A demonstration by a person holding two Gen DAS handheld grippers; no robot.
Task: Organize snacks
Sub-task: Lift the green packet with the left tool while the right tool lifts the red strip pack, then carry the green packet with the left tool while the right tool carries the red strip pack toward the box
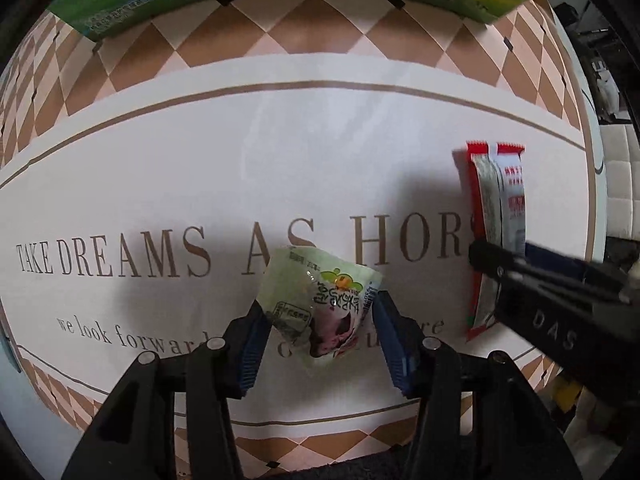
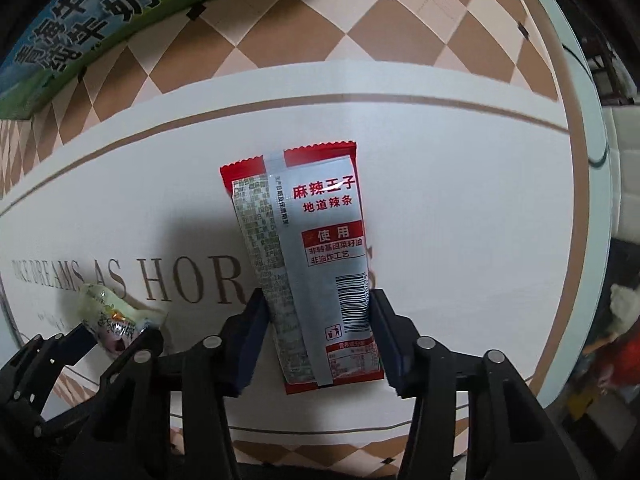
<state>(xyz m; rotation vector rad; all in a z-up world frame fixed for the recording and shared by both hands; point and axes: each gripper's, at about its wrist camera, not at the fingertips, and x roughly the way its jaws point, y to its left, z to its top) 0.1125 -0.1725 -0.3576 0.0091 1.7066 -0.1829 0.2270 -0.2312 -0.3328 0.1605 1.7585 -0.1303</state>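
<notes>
The left hand-held gripper (image 1: 320, 320) pinches a pale green snack pouch (image 1: 320, 300) low in the frame, just above the worktop (image 1: 200, 160), probably for sorting. The right hand-held gripper (image 2: 318, 332) clamps the red-and-white spicy strip packet (image 2: 308, 264) at centre frame by its sides. A milk carton (image 2: 72, 32), upper left, is cut off; the pouch's contents are unclear.

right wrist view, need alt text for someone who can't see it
The right tongs close on a red and silver snack packet over a white table mat with a diamond border. At lower left, the left tongs hold a pale green snack pouch; a green and blue milk carton sits top left.
</notes>
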